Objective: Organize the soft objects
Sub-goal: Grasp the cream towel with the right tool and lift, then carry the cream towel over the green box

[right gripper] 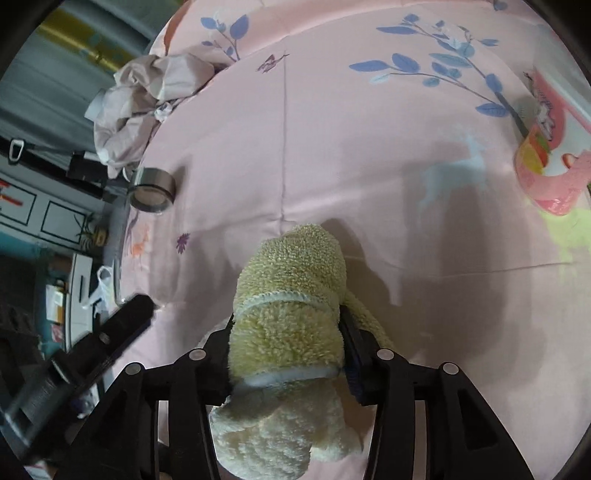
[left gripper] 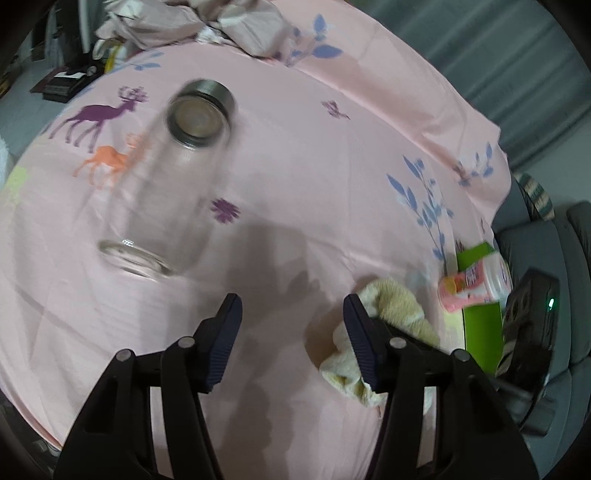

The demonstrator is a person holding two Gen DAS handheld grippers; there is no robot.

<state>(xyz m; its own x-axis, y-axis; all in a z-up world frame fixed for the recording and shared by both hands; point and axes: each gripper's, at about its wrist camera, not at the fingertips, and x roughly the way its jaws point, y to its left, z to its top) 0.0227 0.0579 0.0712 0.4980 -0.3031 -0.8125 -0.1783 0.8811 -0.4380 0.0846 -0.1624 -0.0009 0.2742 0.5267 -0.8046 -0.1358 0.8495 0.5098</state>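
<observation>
Right hand-held gripper (right gripper: 288, 343) clamped on a cream fluffy towel (right gripper: 291, 295); left hand-held gripper (left gripper: 293, 332) open, holding nothing.

Near: the towel sits bunched between the right jaws, over the pink printed bedsheet (right gripper: 332, 147) (surface under it not clear). The left jaws stand apart above bare sheet, towel just beside the right one. Farther: a clear glass jar (left gripper: 166, 177) with open metal rim, blurred; a pink bottle (left gripper: 476, 288) at the sheet's edge; crumpled pale cloth (left gripper: 192, 22) at the back.

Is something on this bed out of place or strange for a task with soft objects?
Yes. A glass jar with a metal lid and a pink bottle are hard things on the pink sheet. The yellow towel sits bunched between the right gripper's fingers.
</observation>
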